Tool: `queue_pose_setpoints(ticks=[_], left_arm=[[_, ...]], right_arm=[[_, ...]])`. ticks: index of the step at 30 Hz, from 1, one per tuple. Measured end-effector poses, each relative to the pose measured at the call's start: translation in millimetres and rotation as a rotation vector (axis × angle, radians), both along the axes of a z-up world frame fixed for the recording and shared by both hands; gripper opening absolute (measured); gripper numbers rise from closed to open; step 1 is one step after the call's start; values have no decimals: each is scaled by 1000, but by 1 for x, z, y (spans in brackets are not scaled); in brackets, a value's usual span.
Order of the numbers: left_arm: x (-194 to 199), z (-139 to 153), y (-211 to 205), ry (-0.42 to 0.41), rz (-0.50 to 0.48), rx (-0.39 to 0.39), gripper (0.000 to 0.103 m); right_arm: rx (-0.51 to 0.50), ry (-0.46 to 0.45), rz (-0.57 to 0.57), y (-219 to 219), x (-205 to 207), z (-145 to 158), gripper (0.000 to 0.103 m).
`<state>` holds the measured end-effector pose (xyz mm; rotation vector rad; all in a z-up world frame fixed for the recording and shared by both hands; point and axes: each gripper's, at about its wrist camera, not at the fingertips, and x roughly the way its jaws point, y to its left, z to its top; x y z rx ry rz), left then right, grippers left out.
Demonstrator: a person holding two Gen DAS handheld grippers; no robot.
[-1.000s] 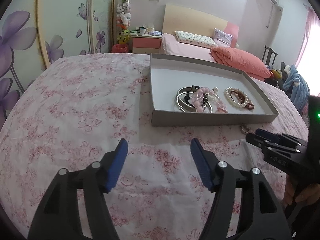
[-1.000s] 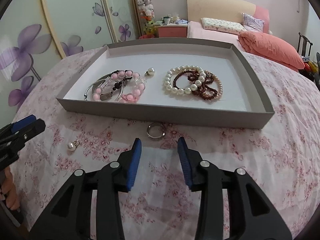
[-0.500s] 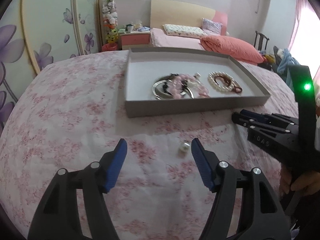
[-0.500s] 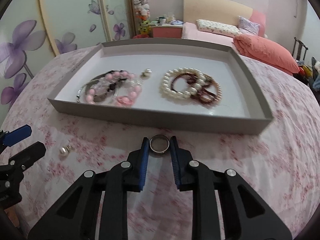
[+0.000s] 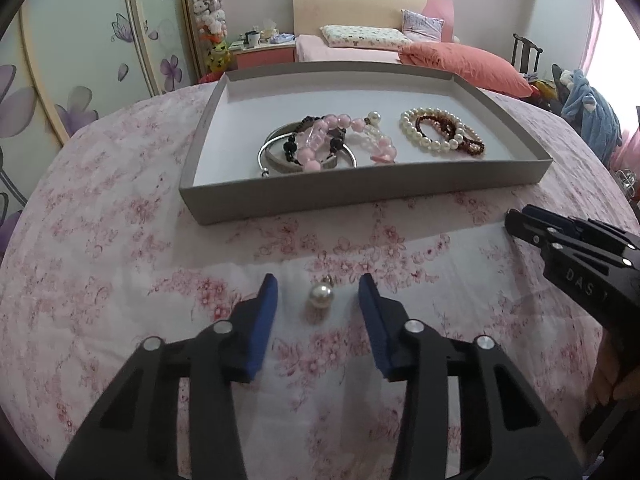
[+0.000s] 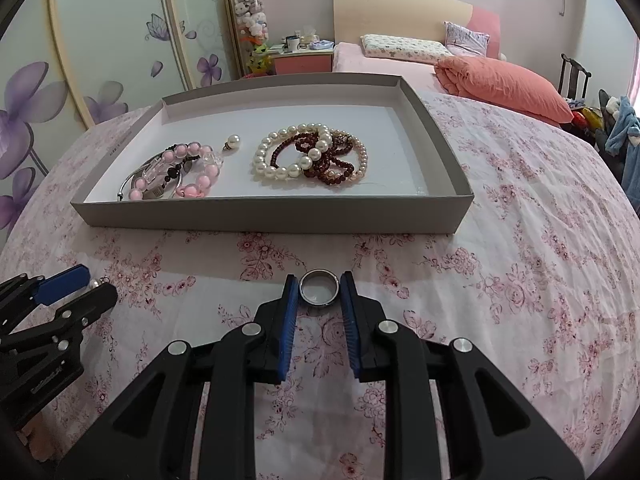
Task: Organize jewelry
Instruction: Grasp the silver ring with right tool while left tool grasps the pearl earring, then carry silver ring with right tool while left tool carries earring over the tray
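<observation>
Right gripper (image 6: pixel 319 295) sits low on the floral tablecloth (image 6: pixel 520 264), blue pads nearly together on either side of the silver ring (image 6: pixel 319 288). Pads look to touch the band's rim, though whether it is firmly pinched or lifted cannot be told. Left gripper (image 5: pixel 318 300), off to its left, has its jaws apart around the loose pearl earring (image 5: pixel 320 295), gaps showing on both sides, nothing gripped.

Ahead of both, the grey tray (image 6: pixel 280 216) lies just beyond, holding a pearl-and-brown bead cluster (image 6: pixel 312 156), pink bead bracelets over a silver bangle (image 6: pixel 172 176), and a second pearl earring (image 6: pixel 233 142).

Judgement: for the ring, squeeze squarely across the band (round metal slips easily), lift straight up, clear the near tray wall, release onto bare floor. For the pearl, centre it before closing; it will likely roll.
</observation>
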<state>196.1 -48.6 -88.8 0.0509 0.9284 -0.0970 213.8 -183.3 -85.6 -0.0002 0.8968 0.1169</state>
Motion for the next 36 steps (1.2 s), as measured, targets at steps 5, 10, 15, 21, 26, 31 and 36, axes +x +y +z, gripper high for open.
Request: queue_pose_setpoints(ticks=[5, 10, 15, 21, 26, 31, 36], left_arm=[[-3, -2, -1, -28, 3, 12, 34], [-3, -2, -1, -27, 4, 8, 34], [-3, -2, -1, -27, 4, 7, 34], [-2, -2, -1, -27, 4, 7, 34], [-2, -2, -1, -27, 5, 4, 34], [-3, -2, 2, -28, 21, -7, 21], [-2, -2, 6, -28, 30, -20, 14]], right_arm=[[0, 0, 0, 1, 1, 0, 23], [1, 0, 0, 1, 1, 0, 23], [1, 0, 0, 1, 1, 0, 23], [1, 1, 0, 1, 1, 0, 23], [4, 2, 1, 0, 0, 0, 23], [6, 2, 1, -1, -1, 0, 23], [6, 2, 1, -1, -1, 0, 23]])
